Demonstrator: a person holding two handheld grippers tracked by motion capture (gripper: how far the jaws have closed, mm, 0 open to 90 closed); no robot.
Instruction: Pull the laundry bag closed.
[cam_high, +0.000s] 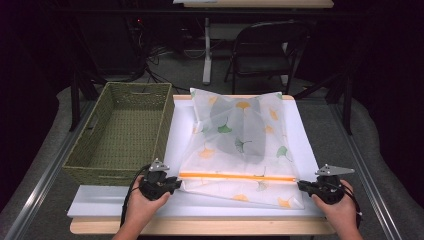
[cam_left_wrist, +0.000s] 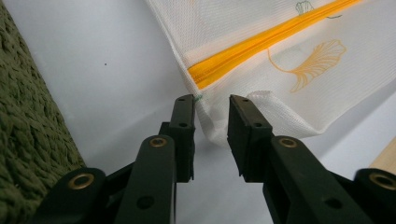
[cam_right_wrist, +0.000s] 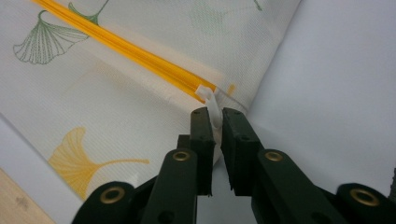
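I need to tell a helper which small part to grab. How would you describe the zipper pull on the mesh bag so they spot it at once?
On the white board right of the green woven basket lies a white mesh bag printed with ginkgo leaves. An orange zipper crosses its near edge. The zipper pull is the small white plastic tab at that zipper's right end, between the jaws of the right gripper; nothing else there is plain white plastic.

You are working in a lab-like recording room, not a home: the wooden counter (cam_high: 200, 227) carries a white board (cam_high: 125, 200) laid out as a work surface under bright light, while everything around it falls into darkness. Behind it you see a black folding chair (cam_high: 265, 50), the white leg of another desk (cam_high: 207, 50) and loose cables (cam_high: 160, 55) trailing over a grey carpeted floor (cam_high: 330, 120), with metal rails (cam_high: 40, 180) framing your station on both sides.
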